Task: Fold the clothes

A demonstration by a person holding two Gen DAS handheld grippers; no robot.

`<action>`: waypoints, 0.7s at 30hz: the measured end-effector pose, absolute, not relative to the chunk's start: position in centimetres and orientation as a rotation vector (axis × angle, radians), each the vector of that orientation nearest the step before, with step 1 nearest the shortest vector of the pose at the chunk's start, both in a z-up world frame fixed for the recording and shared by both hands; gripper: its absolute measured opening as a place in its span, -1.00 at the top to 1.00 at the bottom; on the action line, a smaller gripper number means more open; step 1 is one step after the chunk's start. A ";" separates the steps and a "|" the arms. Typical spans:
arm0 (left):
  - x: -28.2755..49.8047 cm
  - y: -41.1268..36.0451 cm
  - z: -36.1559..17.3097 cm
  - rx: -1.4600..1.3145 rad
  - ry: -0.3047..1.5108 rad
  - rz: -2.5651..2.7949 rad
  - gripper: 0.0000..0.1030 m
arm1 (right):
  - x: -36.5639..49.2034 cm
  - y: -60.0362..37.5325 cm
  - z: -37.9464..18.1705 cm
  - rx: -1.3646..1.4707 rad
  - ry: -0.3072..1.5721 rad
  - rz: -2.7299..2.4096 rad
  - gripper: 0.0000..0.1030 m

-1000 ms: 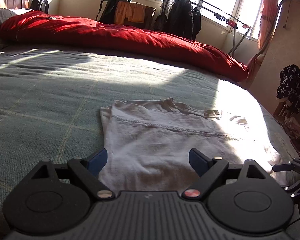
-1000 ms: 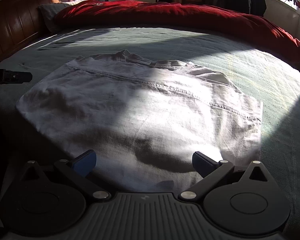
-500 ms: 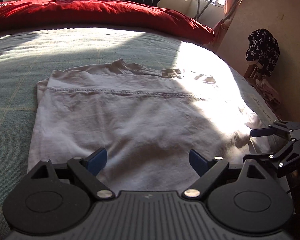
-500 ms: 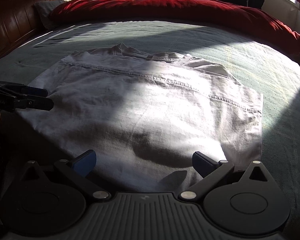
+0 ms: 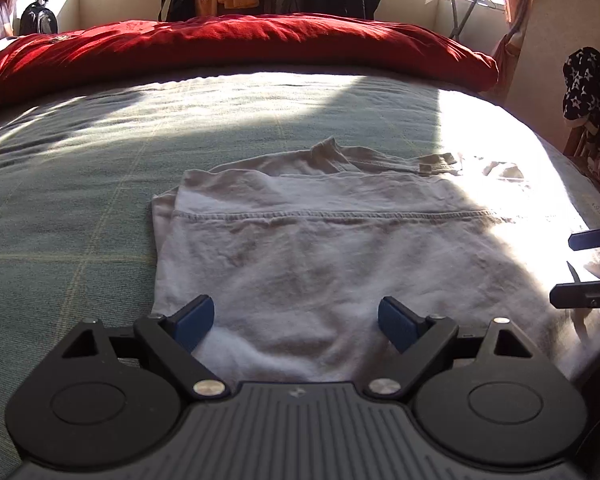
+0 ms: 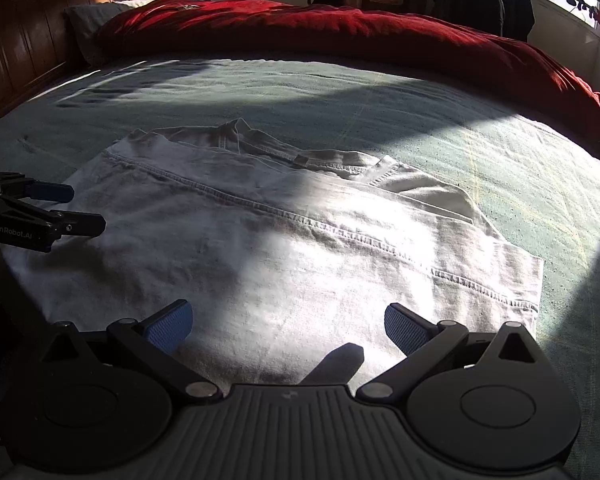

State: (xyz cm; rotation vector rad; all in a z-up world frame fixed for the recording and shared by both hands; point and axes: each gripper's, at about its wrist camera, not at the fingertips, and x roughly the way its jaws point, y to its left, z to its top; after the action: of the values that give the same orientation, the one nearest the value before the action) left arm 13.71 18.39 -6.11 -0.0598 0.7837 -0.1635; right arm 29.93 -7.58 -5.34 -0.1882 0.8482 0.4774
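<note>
So the white t-shirt (image 5: 340, 264) is lying partly folded on the green bedsheet (image 5: 68, 208), near edge right under both grippers. Left gripper (image 5: 296, 320) is spread wide with nothing between its blue pads — same for the right gripper (image 6: 288, 326). Only the left wrist view catches the star-print garment (image 5: 590, 88) hanging off to the side, while the right wrist view picks up the wooden headboard (image 6: 24, 44) and grey pillow (image 6: 90, 20) next to the red duvet (image 6: 340, 36).
</note>
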 end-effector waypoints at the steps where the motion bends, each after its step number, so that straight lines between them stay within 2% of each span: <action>1: 13.3 18.6 -6.1 -0.067 0.781 -0.165 -0.73 | 30.1 -7.3 -5.7 -0.193 0.858 0.477 -1.00; 17: 11.9 26.7 -3.2 -0.382 0.712 -0.131 -0.73 | 29.4 -6.7 -7.4 -0.235 0.864 0.479 -1.00; 21: 13.5 28.0 -4.6 -0.487 0.769 -0.177 -0.73 | 29.4 -6.8 -7.6 -0.227 0.859 0.484 -1.00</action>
State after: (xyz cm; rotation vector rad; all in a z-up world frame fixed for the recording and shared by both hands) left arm 13.50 27.98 -4.62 -0.4874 0.7689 -0.1770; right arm 29.42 -6.81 -7.57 -0.2273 0.8589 0.4844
